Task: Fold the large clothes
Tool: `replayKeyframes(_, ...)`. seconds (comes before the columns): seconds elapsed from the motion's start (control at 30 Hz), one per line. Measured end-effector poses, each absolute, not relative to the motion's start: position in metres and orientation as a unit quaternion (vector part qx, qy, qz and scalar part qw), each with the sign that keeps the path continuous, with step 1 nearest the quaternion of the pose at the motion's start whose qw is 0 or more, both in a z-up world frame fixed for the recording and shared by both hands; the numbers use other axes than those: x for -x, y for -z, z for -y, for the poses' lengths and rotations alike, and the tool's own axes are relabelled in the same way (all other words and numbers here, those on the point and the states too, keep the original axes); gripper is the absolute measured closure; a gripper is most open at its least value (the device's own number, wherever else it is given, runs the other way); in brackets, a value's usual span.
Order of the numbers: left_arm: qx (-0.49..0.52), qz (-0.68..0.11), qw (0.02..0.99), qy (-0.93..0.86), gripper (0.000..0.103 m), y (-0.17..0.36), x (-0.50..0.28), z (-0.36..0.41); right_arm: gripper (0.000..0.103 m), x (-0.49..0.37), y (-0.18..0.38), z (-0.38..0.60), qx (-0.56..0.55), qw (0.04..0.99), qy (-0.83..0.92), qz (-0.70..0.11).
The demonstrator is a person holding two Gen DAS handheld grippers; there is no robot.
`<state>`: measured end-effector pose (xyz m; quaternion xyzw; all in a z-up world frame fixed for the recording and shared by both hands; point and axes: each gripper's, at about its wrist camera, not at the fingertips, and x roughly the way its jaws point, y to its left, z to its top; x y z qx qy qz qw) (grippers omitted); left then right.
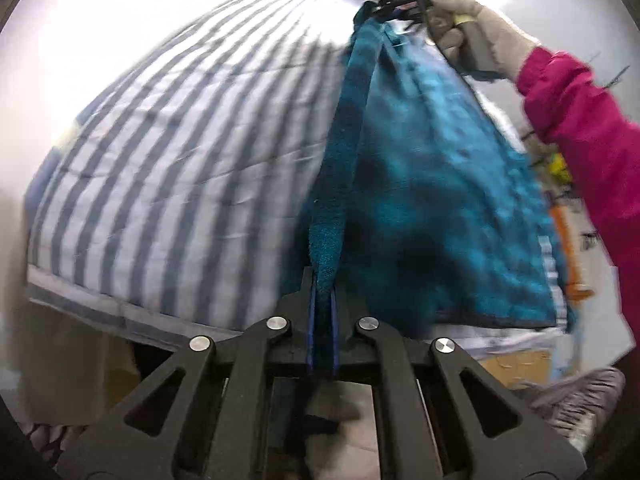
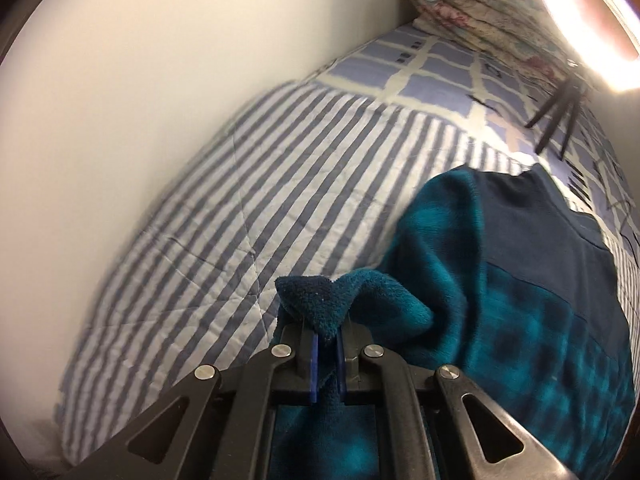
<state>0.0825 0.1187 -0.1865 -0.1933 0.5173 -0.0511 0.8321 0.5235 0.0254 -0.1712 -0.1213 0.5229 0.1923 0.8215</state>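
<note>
The left hand-held gripper is clamped on a taut edge of the teal fleece garment, which hangs above the striped bed. The right hand-held gripper pinches another bunched corner of it. Risks, as I judge them: the thick fleece could slip from either narrow pinch under tension, or uneven lowering could leave the fold skewed.

Teal fleece garment cut off at frame bottom, folded floral quilt partly washed out by glare
</note>
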Motion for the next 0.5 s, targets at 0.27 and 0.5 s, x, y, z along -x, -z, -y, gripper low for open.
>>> replayKeyframes(0.27,0.231,-0.494,0.837,0.049,0.053,0.175,-0.074,-0.138,0.067,-0.470,0.122,0.043,0.038,0.845,-0.236,-0.479)
replayKeyframes(0.5,0.303,-0.510,0.804,0.043,0.053,0.198,-0.092,-0.153,0.066,-0.357,0.123,0.093,-0.008,0.812,-0.317,-0.491)
